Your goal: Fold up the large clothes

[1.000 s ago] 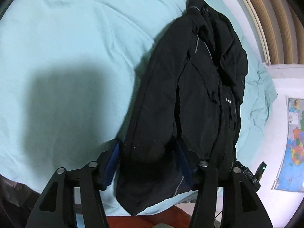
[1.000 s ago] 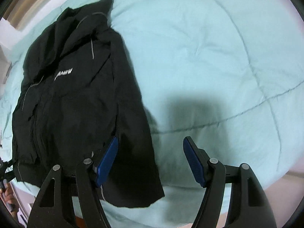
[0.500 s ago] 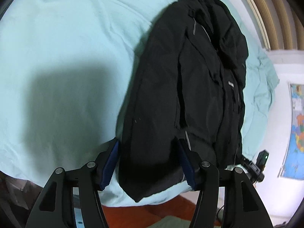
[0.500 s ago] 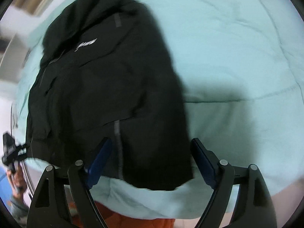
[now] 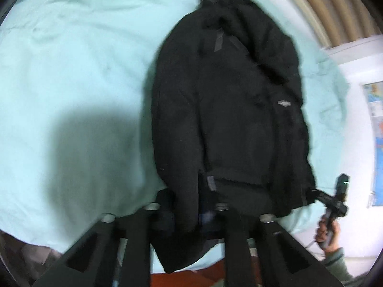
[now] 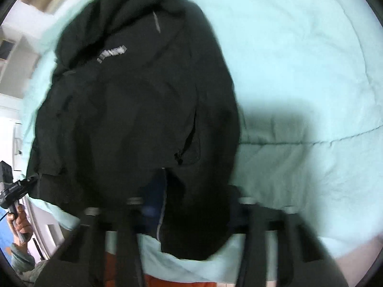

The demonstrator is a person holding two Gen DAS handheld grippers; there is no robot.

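A black jacket [image 5: 227,107] lies lengthwise on a mint-green bedspread [image 5: 71,71], collar far, hem near me. My left gripper [image 5: 189,211] is shut on the hem's left corner, with dark fabric bunched between its fingers. In the right wrist view the jacket [image 6: 134,110] shows a pale chest logo. There my right gripper [image 6: 191,203] has its jaws closing on the hem's right part, and cloth fills the gap between them. Each view shows the other gripper small at the hem's far corner: right gripper [image 5: 316,192], left gripper [image 6: 31,179], each held by a hand.
The bedspread [image 6: 299,71] spreads wide beside the jacket. A slatted wooden headboard [image 5: 335,12] stands beyond the collar. A coloured map [image 5: 375,119] hangs on the white wall. Orange-red cloth [image 5: 191,277] shows below the bed's near edge.
Both grippers were open astride the hem and have closed on it. The near hem now bunches and lifts. The right view has swung over the jacket.
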